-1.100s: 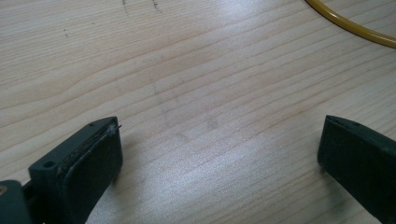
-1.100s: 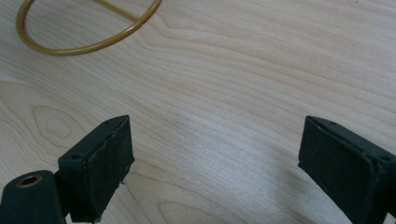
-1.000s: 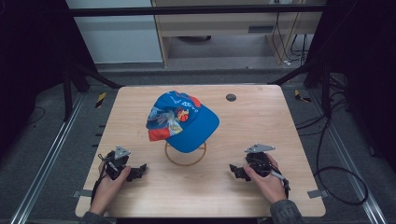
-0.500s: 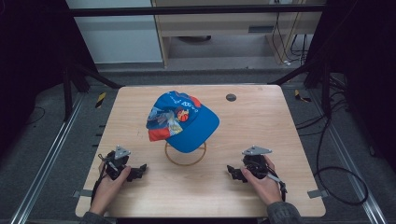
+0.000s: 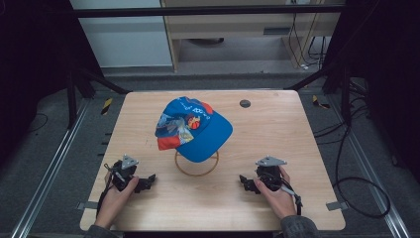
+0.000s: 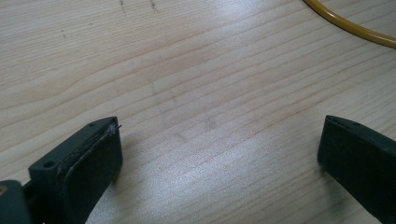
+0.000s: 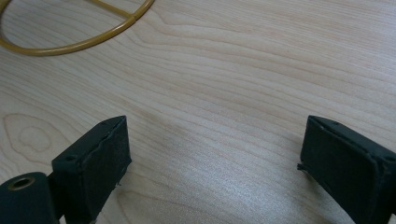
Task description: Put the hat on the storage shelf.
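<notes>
High view: left tongs [image 5: 148, 181] and right tongs [image 5: 243, 181] wide apart (both empty) on the table [image 5: 297, 129], flanking the cap [image 5: 195, 130].

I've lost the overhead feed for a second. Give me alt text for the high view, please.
A blue cap sits on a yellow ring stand at the middle of a wooden table. The left gripper and right gripper rest on the near edge either side of it, each held in a hand, jaws pointing inward and apart from the cap.
</notes>
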